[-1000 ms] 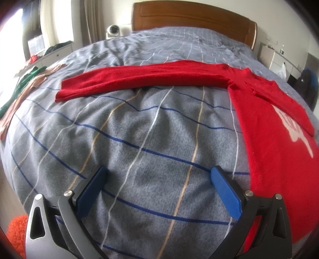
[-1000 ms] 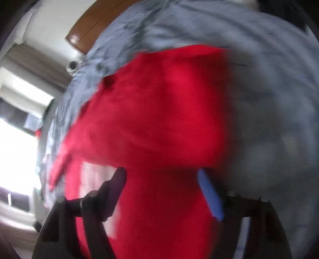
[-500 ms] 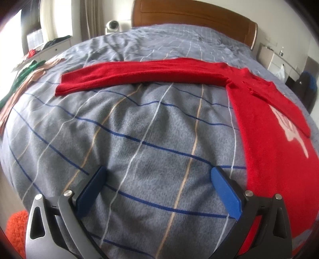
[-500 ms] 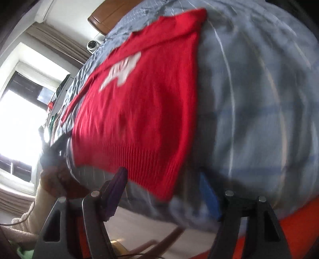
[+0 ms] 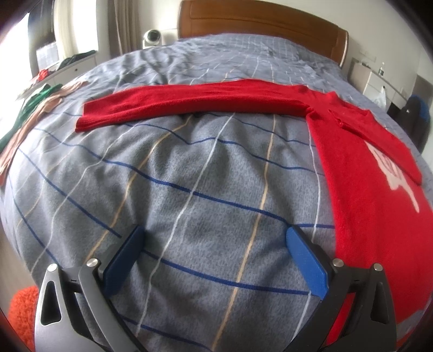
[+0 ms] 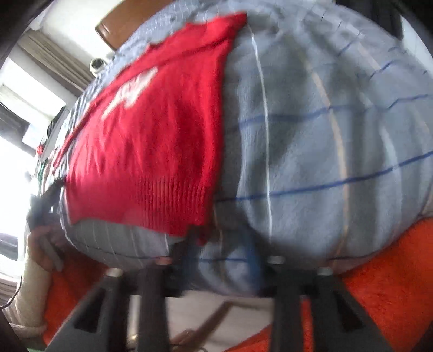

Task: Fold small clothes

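A red knit sweater (image 5: pixel 365 189) with a white motif lies flat on the bed, one sleeve (image 5: pixel 189 100) stretched out to the left. My left gripper (image 5: pixel 213 257) hangs open over bare bedspread, just left of the sweater's side edge, with nothing between its blue pads. In the blurred right wrist view the sweater (image 6: pixel 151 135) ends in a ribbed hem at the bed's front edge. My right gripper (image 6: pixel 219 243) sits at the hem's right corner (image 6: pixel 199 230), its jaws closing. That corner is at the left finger, and bedspread shows between the fingers.
The grey striped bedspread (image 5: pixel 203 168) covers the bed, with a wooden headboard (image 5: pixel 257 19) behind. Green and pink clothes (image 5: pixel 32 108) lie at the left edge. An orange rug (image 6: pixel 379 284) lies on the floor below. A person's hand (image 6: pixel 40 243) shows at the left.
My right gripper swept from above the sweater's body to its lower hem corner at the bed's edge, and its jaws narrowed. The left gripper stayed still and open.
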The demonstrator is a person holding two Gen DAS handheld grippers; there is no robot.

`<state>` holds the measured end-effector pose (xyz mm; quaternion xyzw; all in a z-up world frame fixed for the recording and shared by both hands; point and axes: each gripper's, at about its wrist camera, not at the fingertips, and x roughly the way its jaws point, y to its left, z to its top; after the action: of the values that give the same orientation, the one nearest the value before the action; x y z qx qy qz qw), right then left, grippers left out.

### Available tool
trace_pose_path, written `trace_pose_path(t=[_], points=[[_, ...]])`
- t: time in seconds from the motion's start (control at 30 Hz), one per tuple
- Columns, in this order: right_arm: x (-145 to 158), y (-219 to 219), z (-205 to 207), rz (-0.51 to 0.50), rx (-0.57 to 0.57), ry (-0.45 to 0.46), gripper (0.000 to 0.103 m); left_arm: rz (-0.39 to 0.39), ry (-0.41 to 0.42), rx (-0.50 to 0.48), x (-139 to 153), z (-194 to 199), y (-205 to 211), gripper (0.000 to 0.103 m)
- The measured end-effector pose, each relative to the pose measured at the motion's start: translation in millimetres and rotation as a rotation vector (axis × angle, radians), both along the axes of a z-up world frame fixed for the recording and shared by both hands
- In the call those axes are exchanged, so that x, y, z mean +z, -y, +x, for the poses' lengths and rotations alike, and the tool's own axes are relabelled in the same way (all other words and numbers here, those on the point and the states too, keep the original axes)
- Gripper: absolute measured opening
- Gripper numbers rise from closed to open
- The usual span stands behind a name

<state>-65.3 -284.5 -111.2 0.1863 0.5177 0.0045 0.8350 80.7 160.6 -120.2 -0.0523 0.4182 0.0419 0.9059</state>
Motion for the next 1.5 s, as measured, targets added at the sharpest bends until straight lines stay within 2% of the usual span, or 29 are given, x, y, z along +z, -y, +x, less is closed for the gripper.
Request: trace_pose_path(t=[0.03, 0.1, 0.17, 0.2, 0.3, 0.4, 0.57, 0.67, 0.87, 1.1, 1.23, 1.37, 1.5], points=[[10, 0, 0, -0.046, -0.014, 0.051, 0.052, -0.001, 0.0, 0.0, 0, 0, 0, 0.103], [30, 1, -4, -0.137, -0.046, 0.138, 0.065, -0.001, 0.0, 0.0, 0, 0, 0, 0.103], [40, 5, -4, -0.181, -0.076, 0.192, 0.073, -0.001, 0.0, 0.0, 0, 0, 0, 0.103], [44, 6, 1, -0.193, -0.093, 0.211, 0.073, -0.001, 0.0, 0.0, 0, 0, 0, 0.103], [42, 4, 18, -0.205, -0.095, 0.206, 0.074, 0.001, 0.0, 0.001, 0, 0, 0, 0.103], [39, 4, 32, -0.288, -0.101, 0.195, 0.077, -0.001, 0.0, 0.001, 0, 0, 0, 0.103], [44, 7, 40, -0.433, -0.141, 0.292, 0.094, -0.001, 0.0, 0.0, 0, 0, 0, 0.103], [42, 10, 40, -0.496, -0.154, 0.321, 0.095, -0.001, 0.0, 0.001, 0, 0, 0, 0.103], [24, 12, 32, -0.496, -0.143, 0.272, 0.095, -0.002, -0.001, 0.001, 0, 0, -1, 0.103], [21, 13, 33, -0.502, -0.156, 0.267, 0.095, -0.004, -0.001, 0.002, 0, 0, -1, 0.103], [18, 13, 33, -0.5, -0.153, 0.254, 0.095, -0.036, 0.012, -0.002, 6, -3, -3, 0.103], [15, 12, 34, -0.502, -0.151, 0.243, 0.095, -0.05, 0.037, -0.049, 14, -7, 3, 0.103], [14, 11, 36, -0.499, -0.141, 0.239, 0.095, -0.102, 0.009, -0.106, 25, 6, -3, 0.102]])
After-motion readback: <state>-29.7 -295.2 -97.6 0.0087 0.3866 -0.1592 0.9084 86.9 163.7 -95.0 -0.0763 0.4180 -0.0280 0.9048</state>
